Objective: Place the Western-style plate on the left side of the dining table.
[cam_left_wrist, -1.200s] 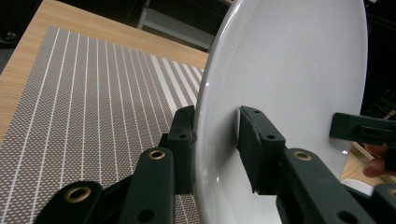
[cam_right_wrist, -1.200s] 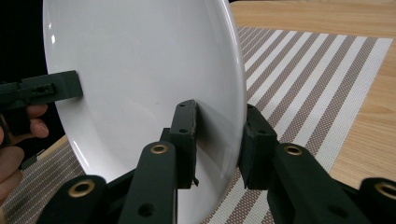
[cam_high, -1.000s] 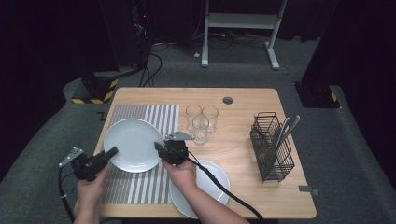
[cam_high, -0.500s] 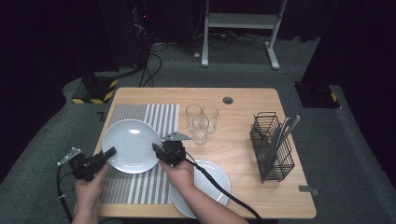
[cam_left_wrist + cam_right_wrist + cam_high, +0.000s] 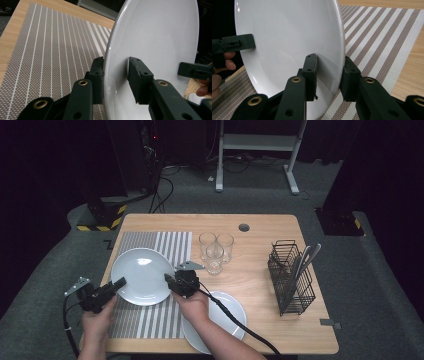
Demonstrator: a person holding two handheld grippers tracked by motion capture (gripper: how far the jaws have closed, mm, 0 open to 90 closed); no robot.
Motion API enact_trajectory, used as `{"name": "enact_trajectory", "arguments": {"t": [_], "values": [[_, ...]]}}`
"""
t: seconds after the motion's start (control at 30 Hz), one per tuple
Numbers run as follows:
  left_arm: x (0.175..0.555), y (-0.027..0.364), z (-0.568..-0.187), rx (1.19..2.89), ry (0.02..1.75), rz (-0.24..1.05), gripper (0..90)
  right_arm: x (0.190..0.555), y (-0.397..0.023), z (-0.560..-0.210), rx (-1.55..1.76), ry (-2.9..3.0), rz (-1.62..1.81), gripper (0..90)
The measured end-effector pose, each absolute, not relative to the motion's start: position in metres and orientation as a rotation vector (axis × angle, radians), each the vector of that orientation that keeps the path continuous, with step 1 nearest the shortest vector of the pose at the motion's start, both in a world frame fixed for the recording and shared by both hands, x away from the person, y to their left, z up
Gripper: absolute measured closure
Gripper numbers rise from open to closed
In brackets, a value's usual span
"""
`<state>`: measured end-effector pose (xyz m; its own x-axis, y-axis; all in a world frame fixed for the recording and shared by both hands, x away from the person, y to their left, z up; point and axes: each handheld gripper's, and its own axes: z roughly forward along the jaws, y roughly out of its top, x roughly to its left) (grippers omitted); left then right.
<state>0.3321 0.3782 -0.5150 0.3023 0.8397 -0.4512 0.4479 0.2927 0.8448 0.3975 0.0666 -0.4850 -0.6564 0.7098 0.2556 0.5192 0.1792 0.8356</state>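
A white plate [image 5: 142, 276] hangs over the left half of a striped placemat [image 5: 170, 245], held at two opposite edges. My left gripper [image 5: 119, 283] is shut on its left rim, and my right gripper [image 5: 169, 280] is shut on its right rim. In the left gripper view the plate [image 5: 155, 32] stands edge-on between the jaws of the left gripper [image 5: 115, 72], with one jaw of the other gripper [image 5: 195, 71] across the dish. The right gripper view shows the plate [image 5: 287, 32] clamped the same way by the right gripper [image 5: 329, 75].
A second white plate [image 5: 227, 317] lies on the wooden table near the front edge, under my right forearm. Three empty glasses [image 5: 215, 249] stand just right of the mat. A black wire basket [image 5: 292, 280] with cutlery stands at the right.
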Motion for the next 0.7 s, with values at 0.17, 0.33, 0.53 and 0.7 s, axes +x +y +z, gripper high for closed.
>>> {"name": "enact_trajectory", "arguments": {"t": [0.17, 0.33, 0.53, 0.7], "values": [[0.3334, 0.3785, -0.5166, 1.338, 1.332, 0.396, 65.9, 0.3980, 0.0670, -0.4862, 1.199, 2.261, 1.469, 69.9], [0.3354, 0.3782, -0.5185, 1.339, 1.339, 0.387, 65.7, 0.3989, 0.0673, -0.4878, 1.202, 2.263, 1.461, 69.8], [0.3374, 0.3782, -0.5197, 1.343, 1.342, 0.382, 65.5, 0.4000, 0.0675, -0.4887, 1.204, 2.262, 1.455, 69.9], [0.3389, 0.3782, -0.5212, 1.348, 1.347, 0.379, 65.4, 0.4012, 0.0678, -0.4904, 1.206, 2.265, 1.447, 69.7]]}}
